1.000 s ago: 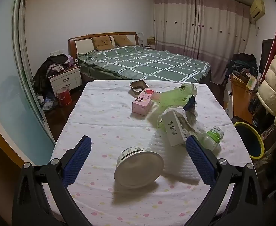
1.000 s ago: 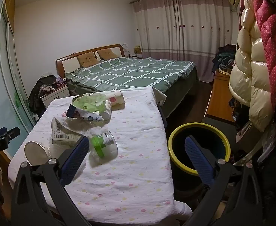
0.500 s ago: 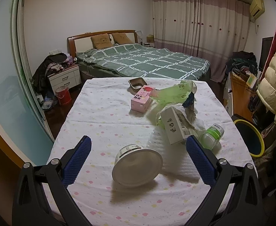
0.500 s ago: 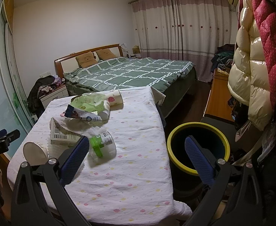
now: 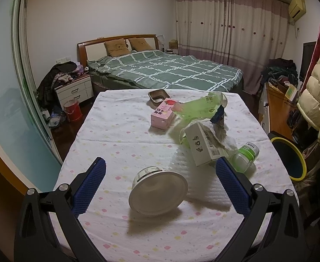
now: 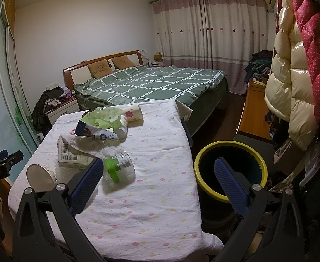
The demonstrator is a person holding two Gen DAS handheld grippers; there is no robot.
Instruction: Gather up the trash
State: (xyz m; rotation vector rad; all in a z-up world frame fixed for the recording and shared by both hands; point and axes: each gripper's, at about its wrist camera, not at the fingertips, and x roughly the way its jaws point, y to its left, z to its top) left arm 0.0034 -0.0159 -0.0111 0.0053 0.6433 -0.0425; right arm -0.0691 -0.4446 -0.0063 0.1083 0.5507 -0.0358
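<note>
Trash lies on a table under a white dotted cloth (image 5: pixel 120 135). A white paper tub (image 5: pixel 157 191) lies on its side, just ahead of my open left gripper (image 5: pixel 159 172). Behind it sit a white carton (image 5: pixel 203 147), a green-lidded jar (image 5: pixel 246 155), a pink milk box (image 5: pixel 162 116), a green wrapper (image 5: pixel 200 107) and a foil tray (image 5: pixel 157 96). My right gripper (image 6: pixel 157 174) is open too, with the jar (image 6: pixel 119 166) by its left finger and the yellow-rimmed bin (image 6: pixel 229 170) behind its right finger. Both hold nothing.
A bed with a green checked cover (image 5: pixel 166 72) stands behind the table. A nightstand (image 5: pixel 73 90) and a red bucket (image 5: pixel 72 110) are at the left, by a glass sliding door. Puffy coats (image 6: pixel 291 83) hang at the right above a wooden desk (image 6: pixel 251 113).
Both cameras have drifted slightly; the table items sit a little higher and farther in view. Nothing on the table moved and both grippers stayed open.
</note>
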